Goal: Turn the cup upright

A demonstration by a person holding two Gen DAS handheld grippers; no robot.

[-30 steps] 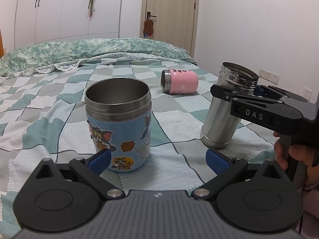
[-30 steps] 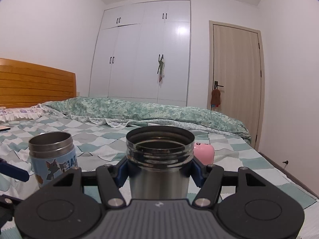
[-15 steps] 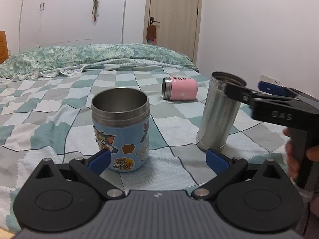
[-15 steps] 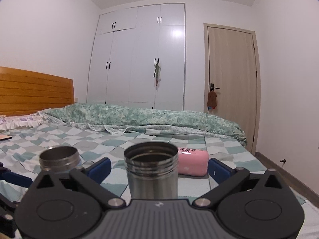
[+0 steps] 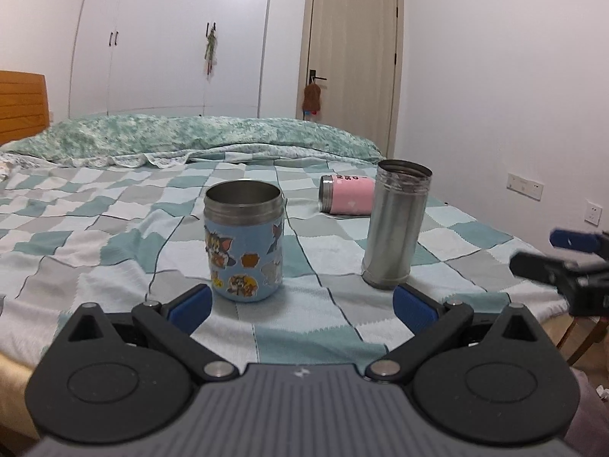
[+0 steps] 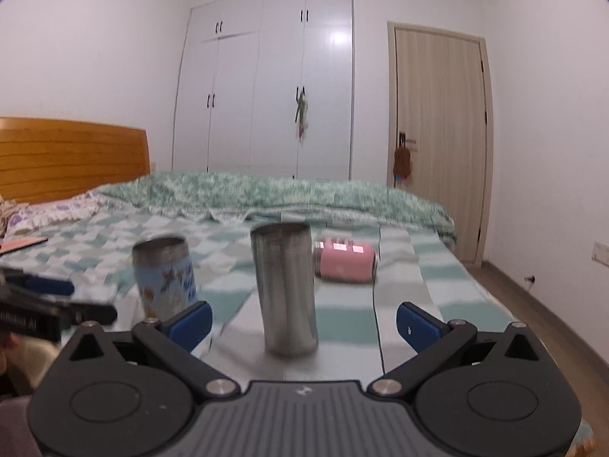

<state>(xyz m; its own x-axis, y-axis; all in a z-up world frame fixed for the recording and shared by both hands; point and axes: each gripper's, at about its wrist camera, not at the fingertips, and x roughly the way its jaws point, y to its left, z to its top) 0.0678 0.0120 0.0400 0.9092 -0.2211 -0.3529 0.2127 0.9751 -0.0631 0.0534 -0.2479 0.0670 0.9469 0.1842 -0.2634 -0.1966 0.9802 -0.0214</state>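
Note:
A blue cartoon-sticker cup point(image 5: 244, 240) stands upright on the checked bedspread; it also shows in the right wrist view point(image 6: 164, 278). A tall steel cup point(image 5: 396, 224) stands upright to its right, also in the right wrist view point(image 6: 285, 289). A pink cup point(image 5: 344, 194) lies on its side behind them, also in the right wrist view point(image 6: 344, 261). My left gripper point(image 5: 300, 304) is open and empty, just short of the blue cup. My right gripper point(image 6: 302, 318) is open and empty, drawn back from the steel cup.
The bedspread point(image 5: 95, 236) covers the bed, with a folded green quilt point(image 5: 190, 141) at the far end. The bed's right edge drops to the floor point(image 6: 533, 304). A wooden headboard point(image 6: 72, 156) stands at the left. A white wardrobe point(image 6: 281, 83) and a door point(image 6: 437, 133) stand behind.
My right gripper has opened, let go of the steel cup and pulled back from it. My left gripper has drawn back a little from the blue cup.

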